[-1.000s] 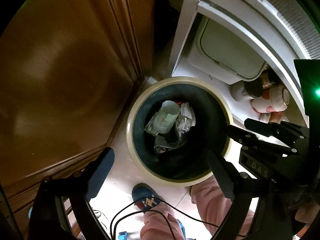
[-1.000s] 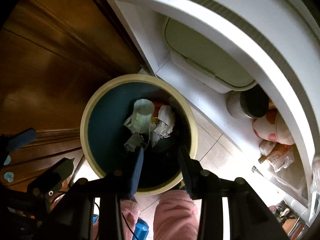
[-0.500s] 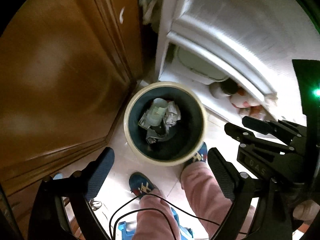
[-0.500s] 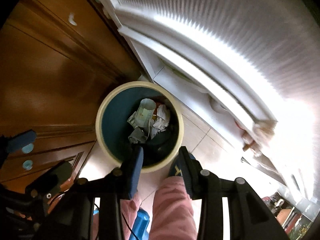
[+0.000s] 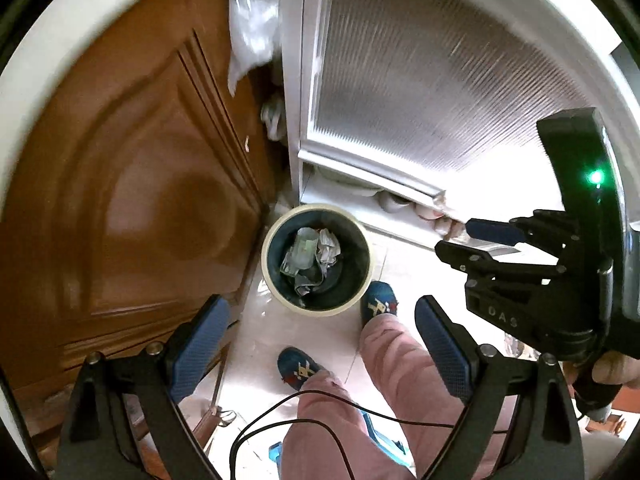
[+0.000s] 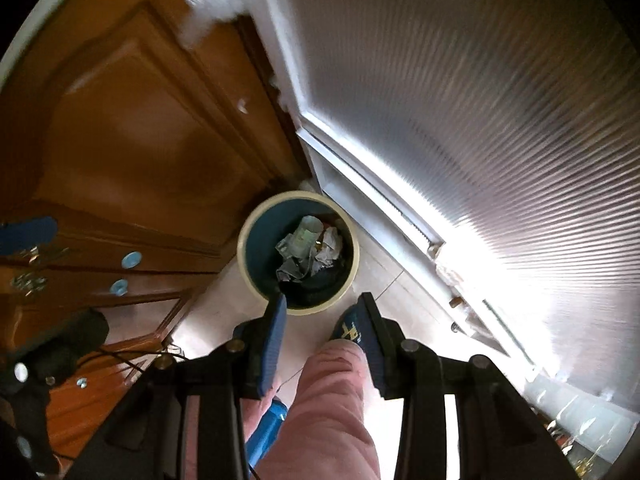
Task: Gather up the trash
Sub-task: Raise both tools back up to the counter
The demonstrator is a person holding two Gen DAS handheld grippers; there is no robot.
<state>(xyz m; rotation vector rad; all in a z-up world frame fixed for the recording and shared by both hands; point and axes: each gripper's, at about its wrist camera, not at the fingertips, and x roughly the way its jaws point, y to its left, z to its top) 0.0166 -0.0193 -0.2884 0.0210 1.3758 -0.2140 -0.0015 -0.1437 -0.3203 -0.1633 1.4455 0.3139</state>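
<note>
Both grippers risen; bin (image 5: 316,258) now well below, ahead. Left gripper (image 5: 320,344) fingers wide, right gripper (image 6: 322,334) narrower, both empty.

The person wore pink trousers (image 5: 400,364) and blue shoes (image 5: 379,304) with a white mark, and each black, bolted tool (image 5: 316,344) carried blue ribbed pads (image 5: 440,350) and a thin black cable (image 5: 320,424).

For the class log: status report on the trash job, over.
Left hand-held gripper open, empty. Right hand-held gripper open, empty, above the bin. Crumpled trash inside the bin. Person's shoe beside it; nothing blocking.
</note>
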